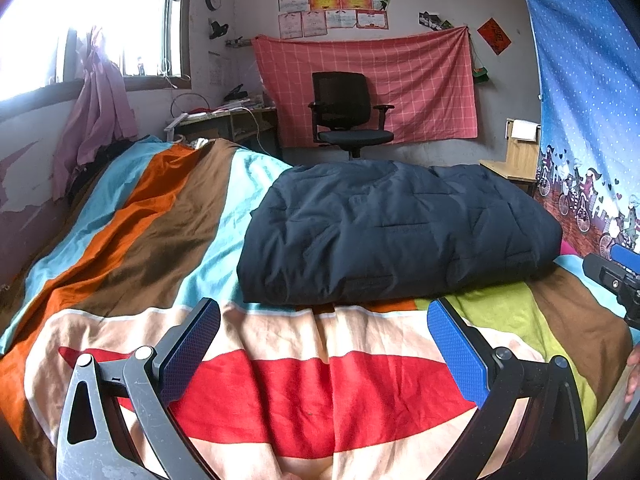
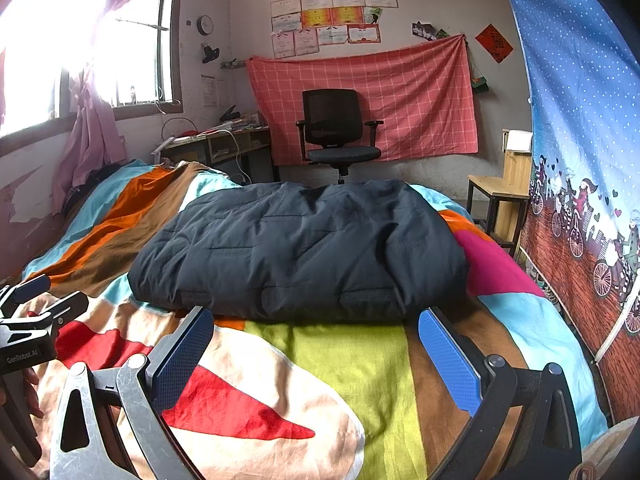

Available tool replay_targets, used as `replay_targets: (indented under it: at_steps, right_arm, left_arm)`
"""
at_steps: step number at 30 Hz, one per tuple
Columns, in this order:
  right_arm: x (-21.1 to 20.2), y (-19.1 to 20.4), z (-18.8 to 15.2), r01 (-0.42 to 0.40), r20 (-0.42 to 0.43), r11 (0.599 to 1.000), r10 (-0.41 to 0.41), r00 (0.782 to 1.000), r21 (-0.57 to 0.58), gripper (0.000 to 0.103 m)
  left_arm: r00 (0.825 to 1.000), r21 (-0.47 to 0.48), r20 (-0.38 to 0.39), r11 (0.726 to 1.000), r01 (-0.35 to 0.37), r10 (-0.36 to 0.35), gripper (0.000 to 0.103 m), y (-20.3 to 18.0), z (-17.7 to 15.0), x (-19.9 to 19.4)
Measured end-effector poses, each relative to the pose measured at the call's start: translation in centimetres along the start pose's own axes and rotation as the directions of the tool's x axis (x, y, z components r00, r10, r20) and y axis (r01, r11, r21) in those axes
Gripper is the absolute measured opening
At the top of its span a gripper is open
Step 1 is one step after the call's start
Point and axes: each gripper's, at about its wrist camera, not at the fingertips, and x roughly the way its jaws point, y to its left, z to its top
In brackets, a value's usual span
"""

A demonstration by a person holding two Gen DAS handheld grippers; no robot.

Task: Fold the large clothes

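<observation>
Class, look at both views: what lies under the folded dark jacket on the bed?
The dark jacket rests on the striped bedspread, whose coloured bands run beneath it. Whatever lies directly under the jacket is covered and cannot be seen.

A dark navy coat (image 2: 300,248) lies folded into a thick bundle on a striped bedspread (image 2: 344,380). The right gripper (image 2: 316,348) hangs just in front of its near edge, blue pads spread wide with nothing between them. The left gripper (image 2: 44,300) shows at the left edge; behind the bed stands a chair (image 2: 336,132).
</observation>
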Motion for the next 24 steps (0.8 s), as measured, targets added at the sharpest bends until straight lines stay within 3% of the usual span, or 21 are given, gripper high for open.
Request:
replay_targets:
  at_steps: [9, 24]
  right_arm:
    - [-0.1, 0.1, 0.0, 0.006, 0.008, 1.000, -0.006, 1.000, -0.007, 0.103]
    - [-0.2, 0.5, 0.2, 0.009, 0.011, 1.000, -0.009, 1.000, -0.010, 0.103]
  left_arm:
    - [0.999, -0.048, -0.008, 0.998, 0.043, -0.044, 0.102, 0.8, 0.2, -0.3]
    - [1.000, -0.036, 0.001, 0.999, 0.029, -0.029, 0.102, 1.1, 0.4, -0.9]
